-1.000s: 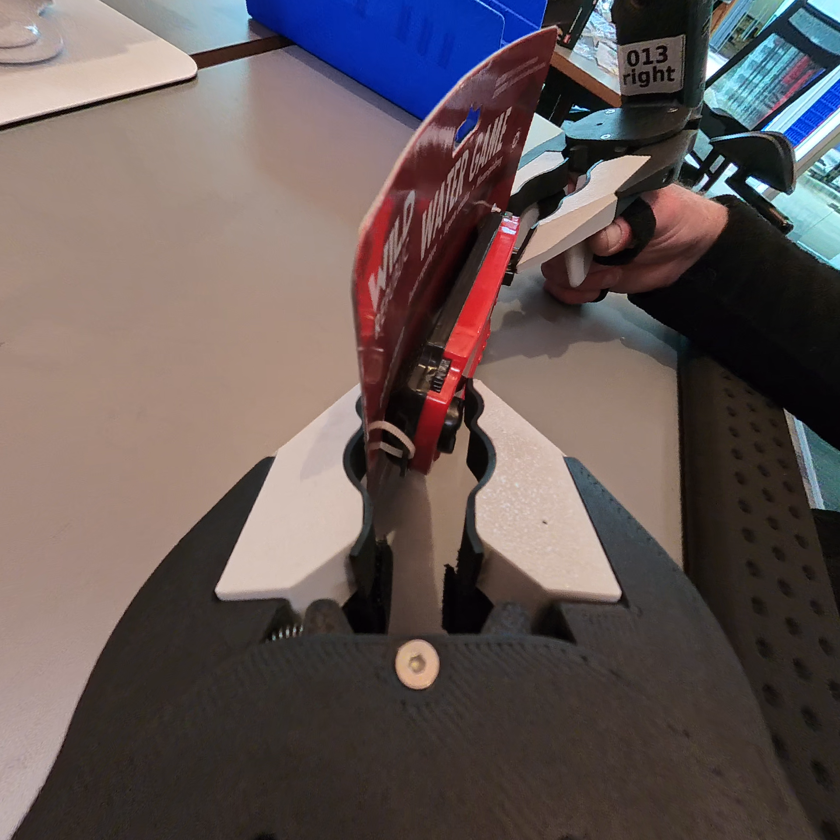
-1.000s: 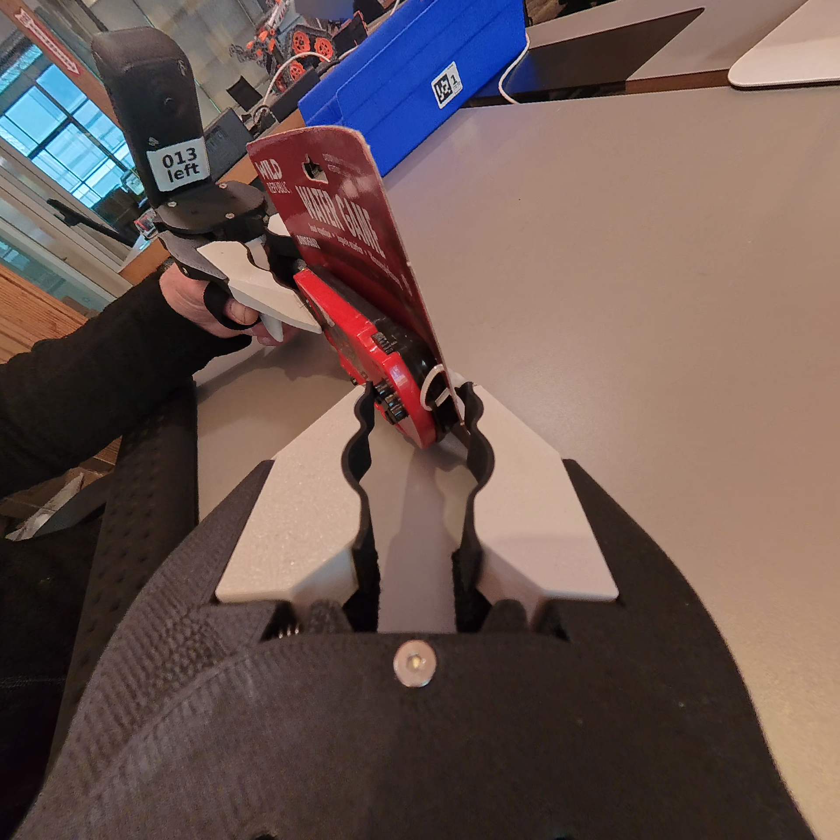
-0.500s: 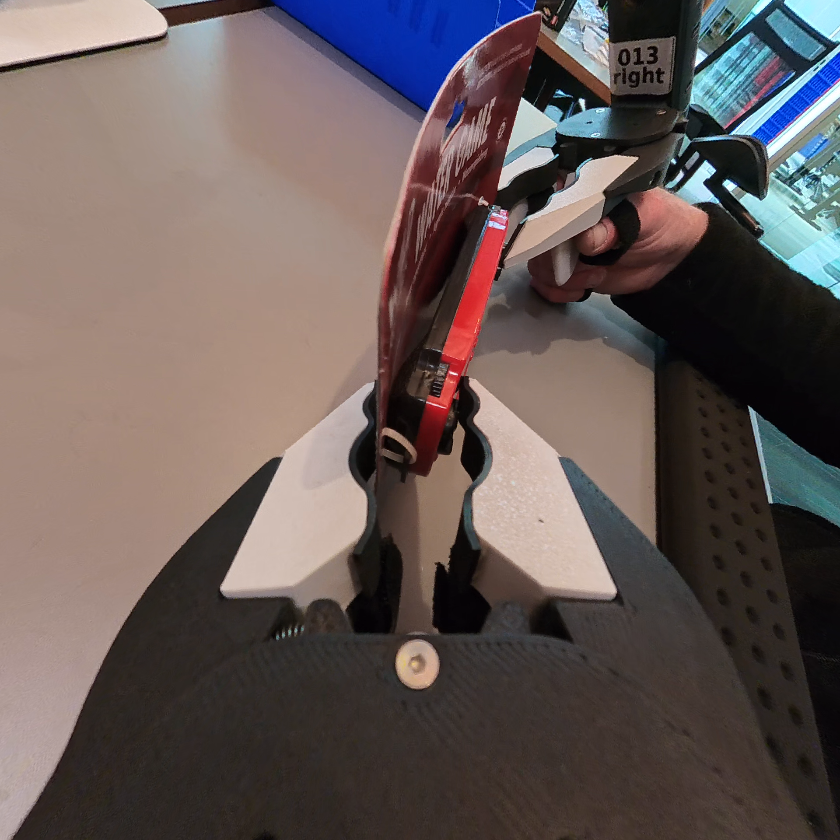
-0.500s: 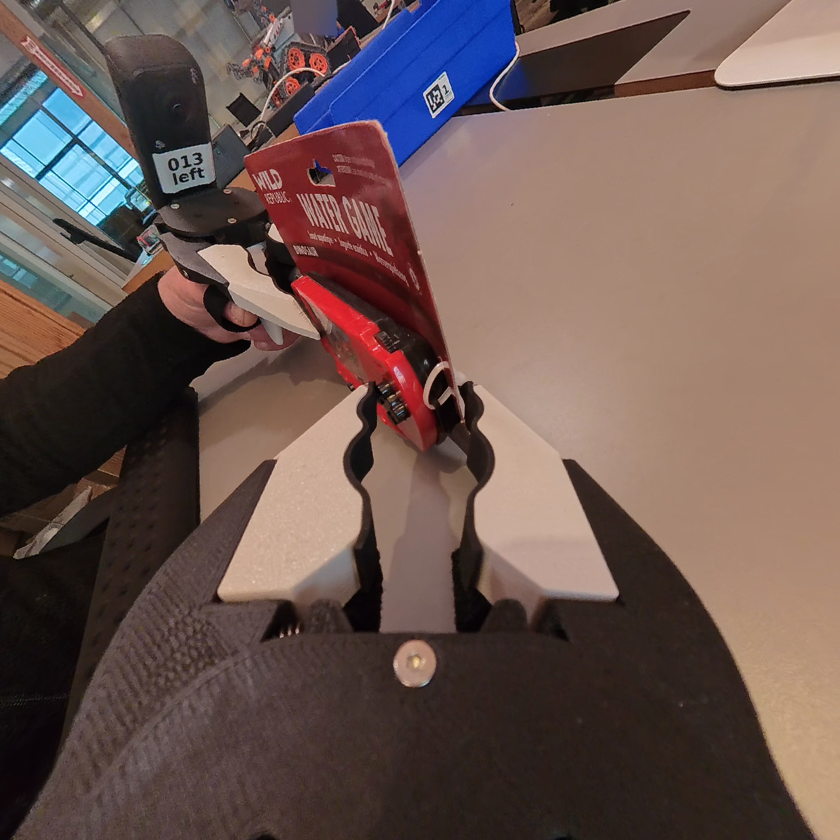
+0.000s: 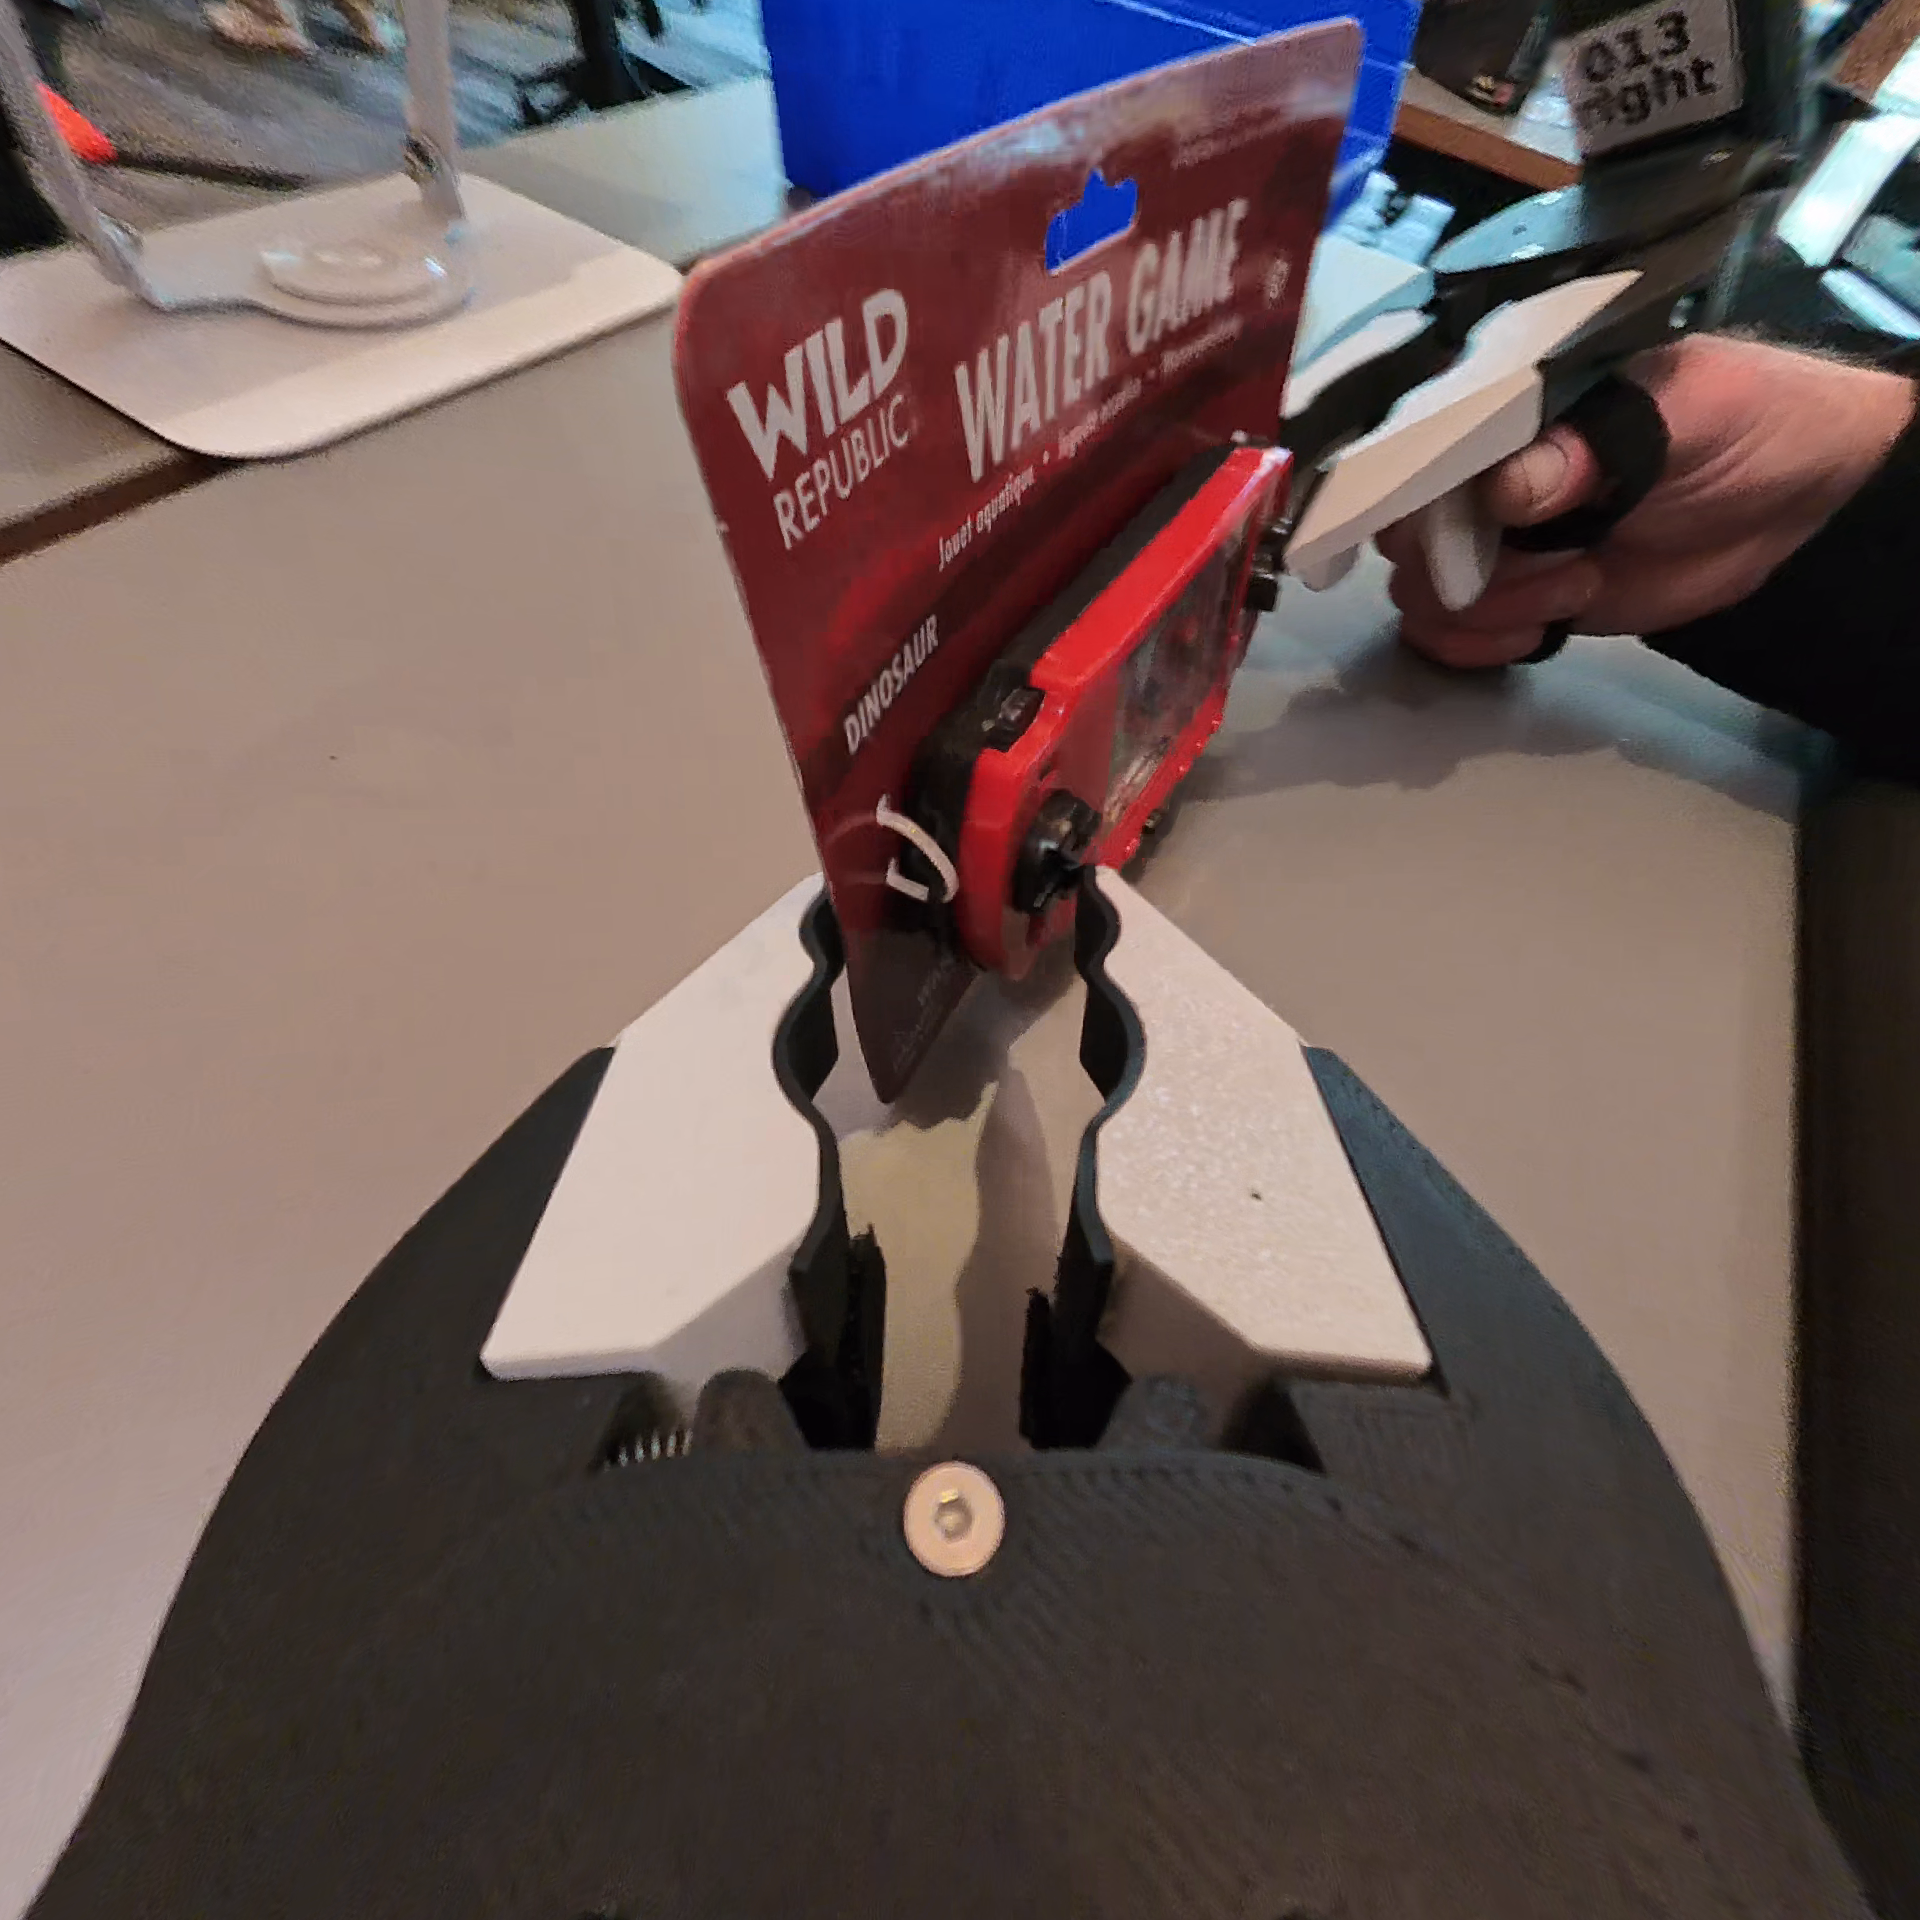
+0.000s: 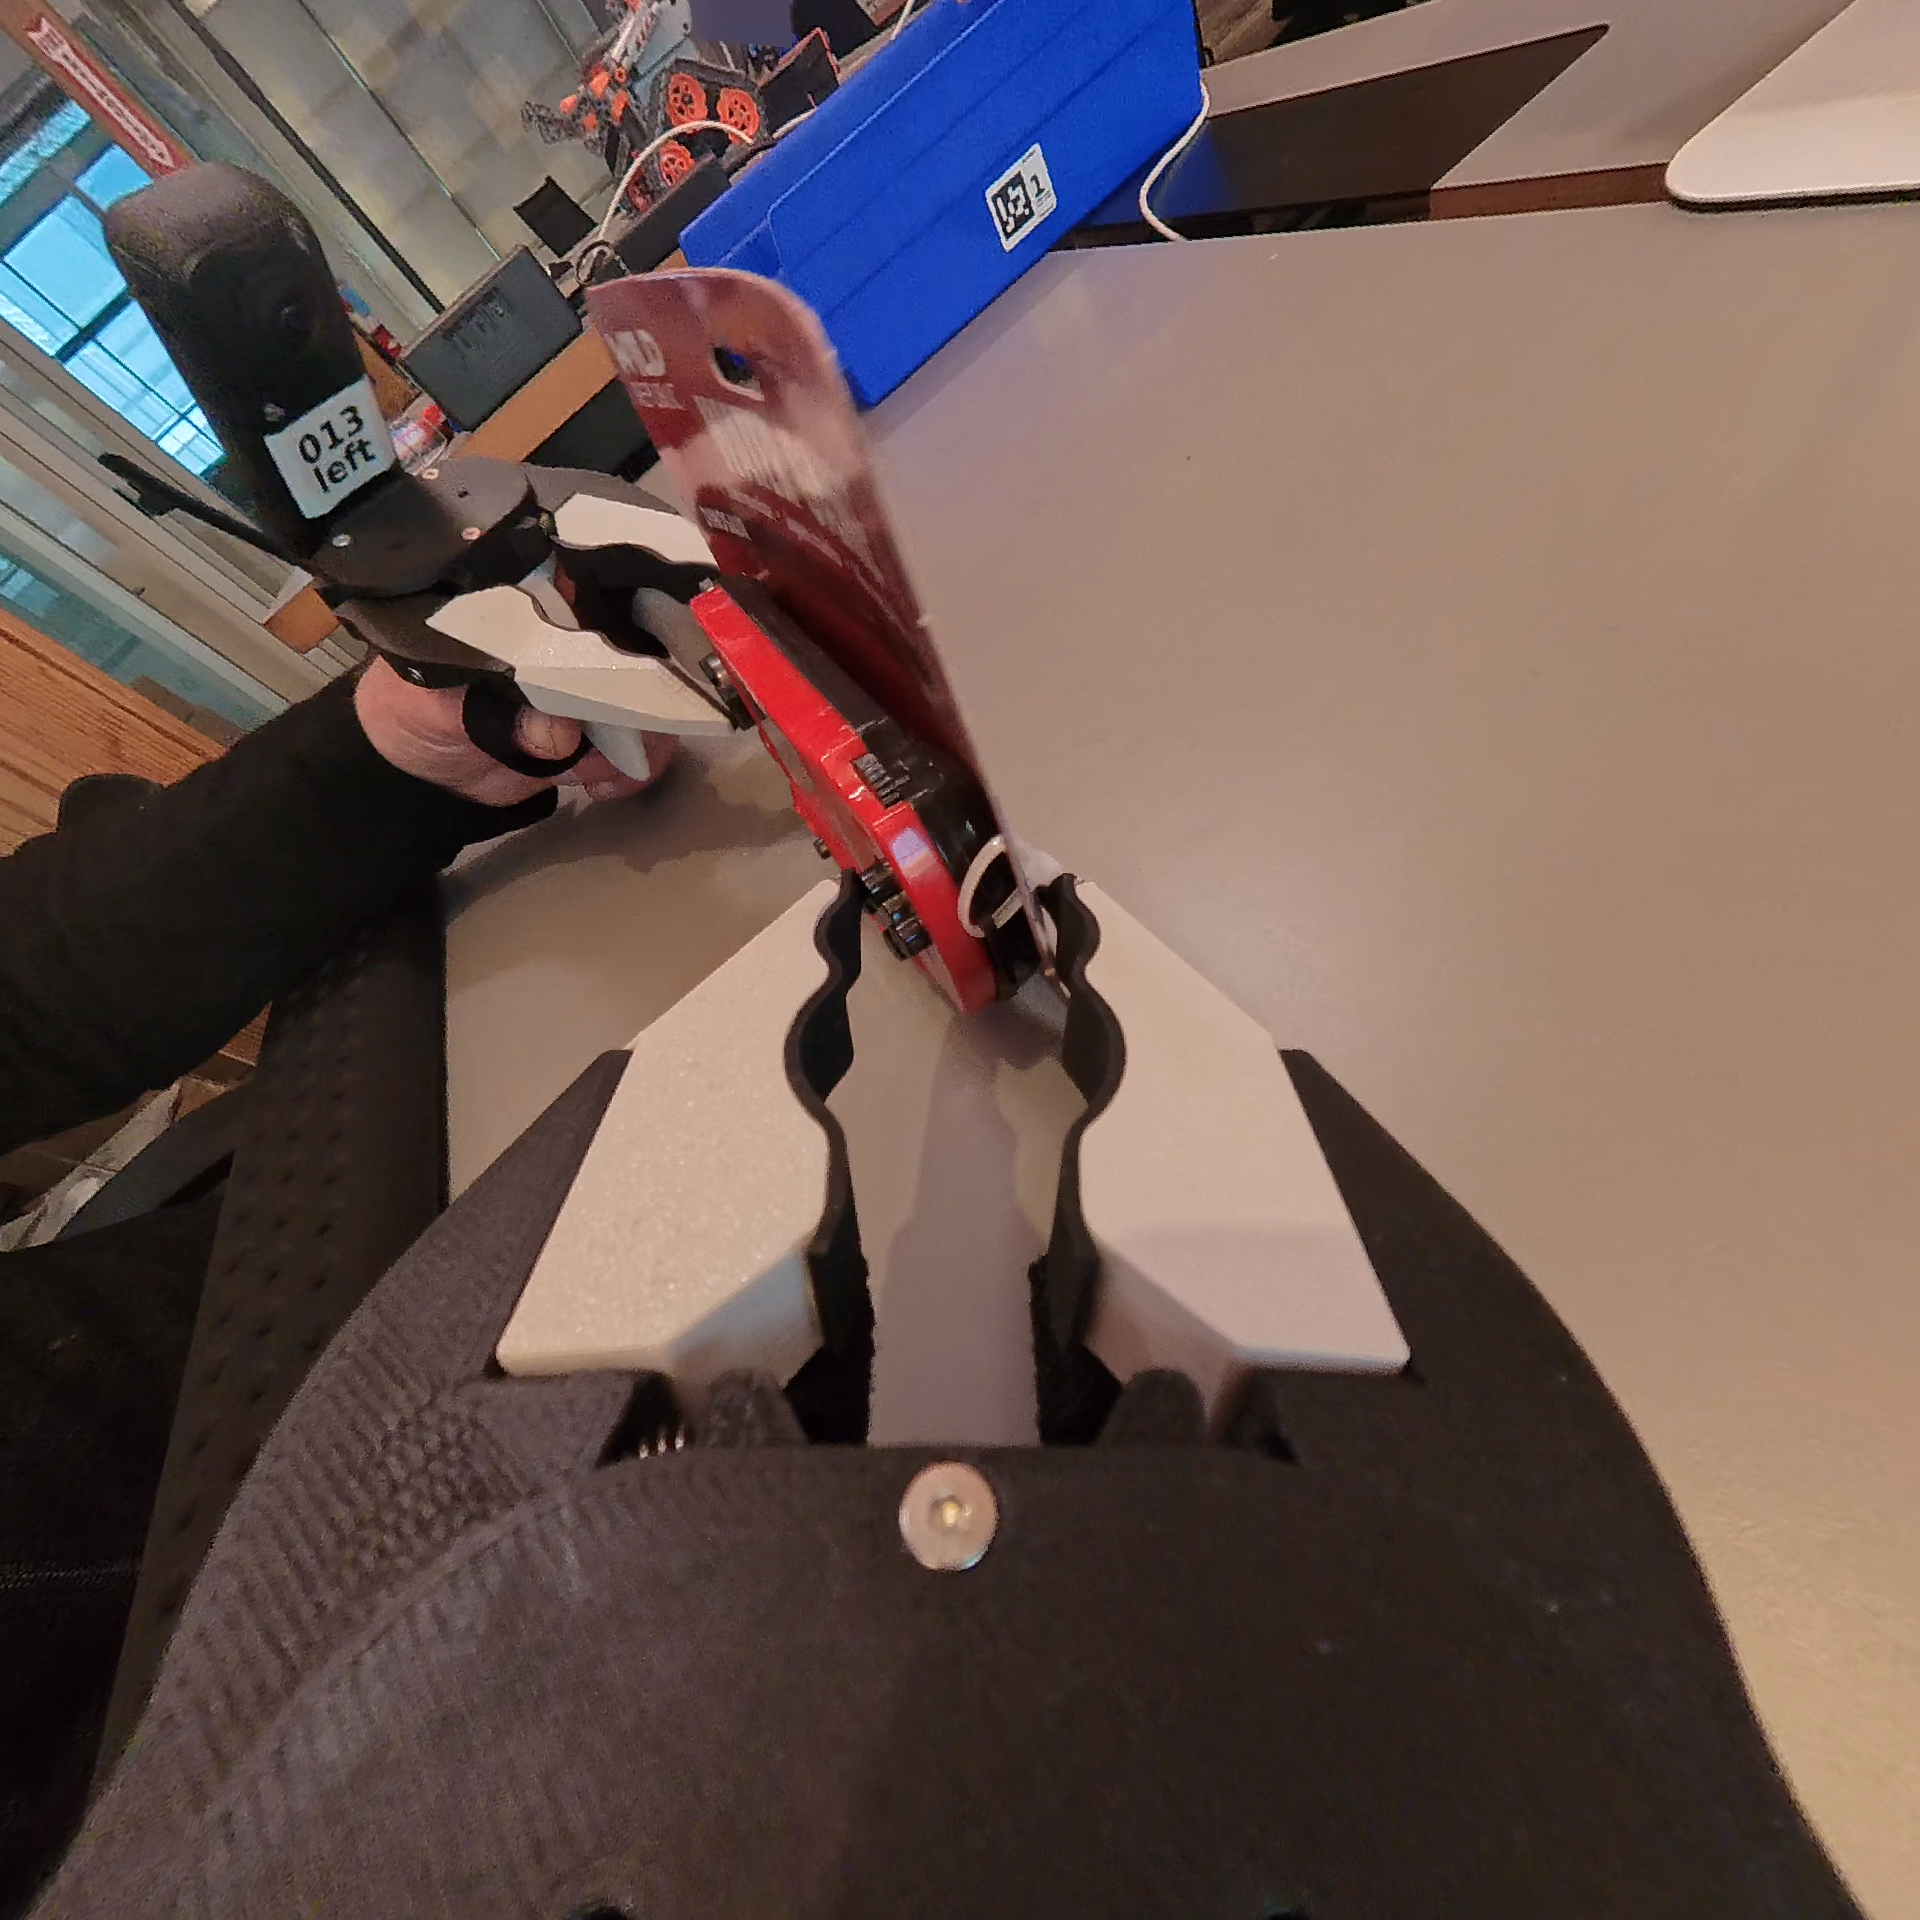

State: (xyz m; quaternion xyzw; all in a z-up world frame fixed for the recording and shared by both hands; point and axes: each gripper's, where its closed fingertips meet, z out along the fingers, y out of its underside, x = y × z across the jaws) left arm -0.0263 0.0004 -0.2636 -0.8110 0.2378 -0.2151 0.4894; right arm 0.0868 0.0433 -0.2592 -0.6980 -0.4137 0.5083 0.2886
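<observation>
A red handheld game toy (image 5: 1122,707) tied to a dark red card (image 5: 997,395) is held on edge just above the grey table (image 5: 364,779). My left gripper (image 5: 956,914) is shut on its near end, card and toy between the fingertips. My right gripper (image 5: 1340,499) grips the far end, held by a person's hand (image 5: 1662,499). In the right wrist view my right gripper (image 6: 956,925) is shut on the toy (image 6: 831,748) at its near end. The left gripper (image 6: 686,665) holds the far end there.
A blue bin (image 6: 935,197) stands at the table's far edge and also shows in the left wrist view (image 5: 935,83). A white mat (image 5: 312,332) with a clear stand (image 5: 343,260) lies at back left. A black perforated mat (image 6: 312,1143) runs along the near edge.
The toy and card have turned: the card's printed face now faces the left wrist camera and is nearly edge-on to the right one. Both grippers keep their hold.
</observation>
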